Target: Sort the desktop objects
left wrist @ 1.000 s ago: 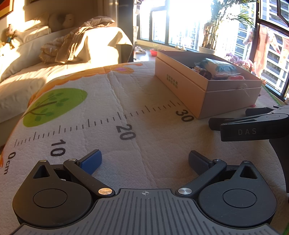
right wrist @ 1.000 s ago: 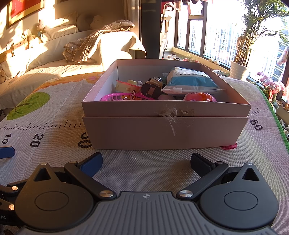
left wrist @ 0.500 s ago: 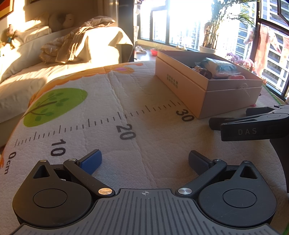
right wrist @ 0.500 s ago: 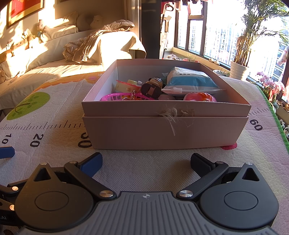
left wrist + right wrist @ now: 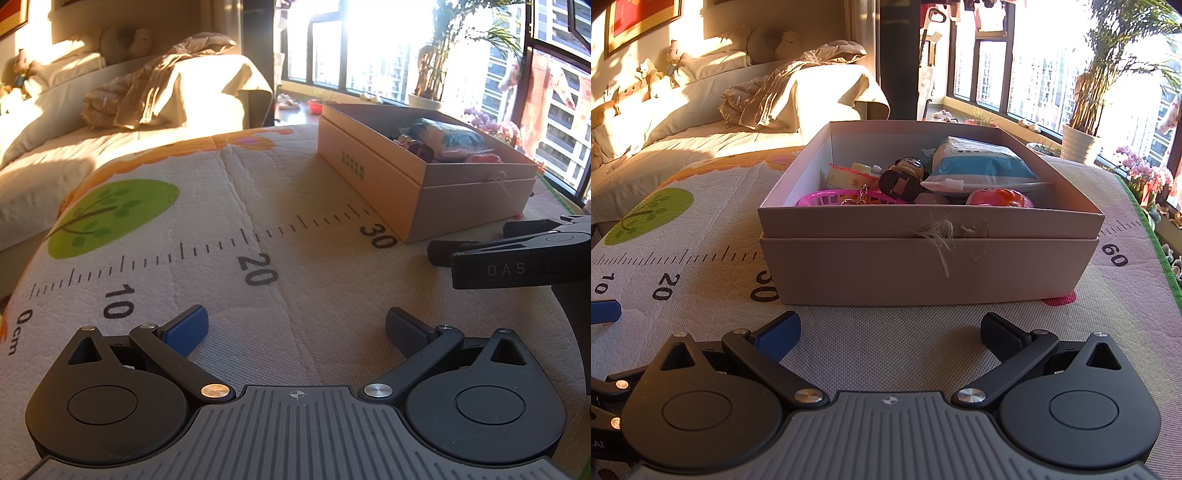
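An open beige cardboard box point(image 5: 931, 269) stands on the ruler-printed mat point(image 5: 229, 206), directly ahead in the right wrist view. Inside lie a pink basket point(image 5: 831, 199), a yellow toy point(image 5: 849, 175), a dark figurine point(image 5: 905, 177), a blue-and-white pouch point(image 5: 979, 164) and an orange-pink toy point(image 5: 999, 197). My right gripper point(image 5: 888, 332) is open just short of the box's front wall, holding nothing. My left gripper point(image 5: 295, 328) is open over bare mat near the 20 mark, empty. The same box point(image 5: 373, 173) sits at the far right in the left wrist view, with my right gripper point(image 5: 484, 240) beside it.
A bed with a crumpled blanket point(image 5: 783, 96) and soft toys lies behind the mat. Windows, a potted plant point(image 5: 1082, 140) and pink flowers point(image 5: 1141, 173) line the right side. The mat's green edge point(image 5: 1152, 236) runs down the right. A fingertip of the left gripper point(image 5: 604, 312) shows at far left.
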A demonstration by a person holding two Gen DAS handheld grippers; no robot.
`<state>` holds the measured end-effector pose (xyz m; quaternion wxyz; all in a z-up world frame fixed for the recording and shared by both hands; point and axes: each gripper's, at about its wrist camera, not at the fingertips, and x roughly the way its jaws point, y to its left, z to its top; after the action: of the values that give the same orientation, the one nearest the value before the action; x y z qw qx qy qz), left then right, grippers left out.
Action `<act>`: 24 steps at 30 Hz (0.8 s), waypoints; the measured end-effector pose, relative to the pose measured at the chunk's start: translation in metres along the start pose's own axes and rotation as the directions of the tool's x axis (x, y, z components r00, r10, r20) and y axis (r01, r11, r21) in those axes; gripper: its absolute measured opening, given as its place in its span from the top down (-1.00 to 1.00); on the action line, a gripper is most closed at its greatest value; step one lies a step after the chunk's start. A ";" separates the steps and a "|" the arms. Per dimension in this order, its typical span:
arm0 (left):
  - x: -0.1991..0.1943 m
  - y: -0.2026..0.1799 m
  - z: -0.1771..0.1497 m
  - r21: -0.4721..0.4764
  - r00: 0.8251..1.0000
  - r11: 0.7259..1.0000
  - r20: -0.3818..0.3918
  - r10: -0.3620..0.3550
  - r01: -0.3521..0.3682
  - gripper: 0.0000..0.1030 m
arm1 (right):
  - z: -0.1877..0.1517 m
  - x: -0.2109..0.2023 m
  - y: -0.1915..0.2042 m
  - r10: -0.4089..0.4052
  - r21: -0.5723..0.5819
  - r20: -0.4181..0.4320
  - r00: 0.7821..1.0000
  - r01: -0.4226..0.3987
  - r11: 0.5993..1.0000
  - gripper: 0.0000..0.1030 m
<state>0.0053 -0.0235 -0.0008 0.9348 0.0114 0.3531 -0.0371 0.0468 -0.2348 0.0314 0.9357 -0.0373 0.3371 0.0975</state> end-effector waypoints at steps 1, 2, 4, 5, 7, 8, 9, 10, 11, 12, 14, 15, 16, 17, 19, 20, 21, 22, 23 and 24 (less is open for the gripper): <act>0.000 0.000 0.000 -0.001 1.000 1.000 0.000 -0.001 0.001 -1.00 | 0.000 0.000 0.000 0.000 0.000 0.000 1.000 0.000 1.000 -1.00; 0.000 0.000 0.000 -0.001 1.000 1.000 0.000 -0.001 0.001 -1.00 | 0.000 0.000 0.000 0.000 0.000 0.000 1.000 0.000 1.000 -1.00; 0.000 0.000 0.000 0.000 1.000 1.000 0.000 0.000 0.000 -1.00 | 0.000 0.000 0.000 0.000 0.000 0.000 1.000 0.000 1.000 -1.00; 0.000 0.000 0.000 0.000 1.000 1.000 0.000 0.000 0.000 -1.00 | 0.000 0.000 0.000 0.000 0.000 0.000 1.000 0.000 1.000 -1.00; 0.000 0.000 0.000 -0.002 1.000 1.000 0.000 0.001 -0.001 -1.00 | 0.000 0.000 0.000 0.000 0.000 0.000 1.000 0.000 1.000 -1.00; 0.000 0.000 0.000 -0.003 1.000 1.000 0.000 0.001 -0.001 -1.00 | 0.000 0.000 0.000 0.000 0.000 0.000 1.000 0.000 1.000 -1.00; 0.000 0.000 0.000 -0.005 1.000 1.000 0.000 0.001 -0.001 -1.00 | 0.000 0.000 0.000 0.000 0.000 0.000 1.000 0.000 1.000 -1.00; 0.000 0.000 0.000 -0.006 1.000 1.000 0.000 0.001 -0.001 -1.00 | 0.000 0.000 0.000 0.000 0.000 0.000 1.000 0.000 1.000 -1.00; 0.000 0.000 0.000 -0.007 1.000 1.000 0.000 0.000 0.000 -1.00 | 0.000 0.000 0.000 0.000 0.000 0.000 1.000 0.000 1.000 -1.00; 0.000 0.000 -0.001 -0.007 1.000 1.000 0.001 0.000 0.000 -1.00 | 0.000 0.000 0.000 0.000 0.000 0.000 1.000 0.000 1.000 -1.00; 0.000 0.000 -0.001 -0.006 1.000 1.000 0.001 0.001 -0.001 -1.00 | 0.000 0.000 0.000 0.000 0.000 0.000 1.000 0.000 1.000 -1.00; 0.000 0.000 -0.001 -0.007 1.000 1.000 0.001 0.000 0.000 -1.00 | 0.000 0.000 0.000 0.000 0.000 0.000 1.000 0.000 1.000 -1.00; 0.000 0.000 -0.001 -0.007 1.000 1.000 0.001 0.000 0.000 -1.00 | 0.000 0.000 0.000 0.000 0.000 0.000 1.000 0.000 1.000 -1.00; 0.000 0.000 -0.001 -0.007 1.000 1.000 0.001 0.001 -0.001 -1.00 | 0.000 0.000 0.000 0.000 0.000 0.000 1.000 0.000 1.000 -1.00; 0.000 0.000 -0.001 -0.008 1.000 1.000 0.000 0.000 0.000 -1.00 | 0.000 0.000 0.000 0.000 0.000 0.000 1.000 0.000 1.000 -1.00; 0.000 0.000 -0.001 -0.006 1.000 1.000 0.001 0.001 -0.001 -1.00 | 0.000 0.000 0.000 0.000 0.000 0.000 1.000 0.000 1.000 -1.00; 0.000 0.000 0.000 -0.006 1.000 1.000 0.000 0.001 -0.001 -1.00 | 0.000 0.000 0.000 0.000 0.001 0.000 1.000 0.000 1.000 -1.00; 0.000 0.001 -0.001 -0.006 1.000 1.000 0.001 0.002 -0.002 -1.00 | 0.000 0.000 0.000 0.000 0.000 0.000 1.000 0.000 1.000 -1.00; 0.000 0.000 0.000 -0.007 1.000 1.000 0.001 0.001 -0.001 -1.00 | 0.000 0.000 0.000 0.000 0.000 0.000 1.000 0.000 1.000 -1.00; 0.000 0.000 0.000 -0.006 1.000 1.000 0.001 0.001 -0.001 -1.00 | 0.000 0.000 0.000 0.000 0.000 0.000 1.000 0.000 1.000 -1.00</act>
<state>0.0053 -0.0230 -0.0013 0.9350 0.0088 0.3528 -0.0354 0.0469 -0.2347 0.0314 0.9357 -0.0372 0.3371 0.0974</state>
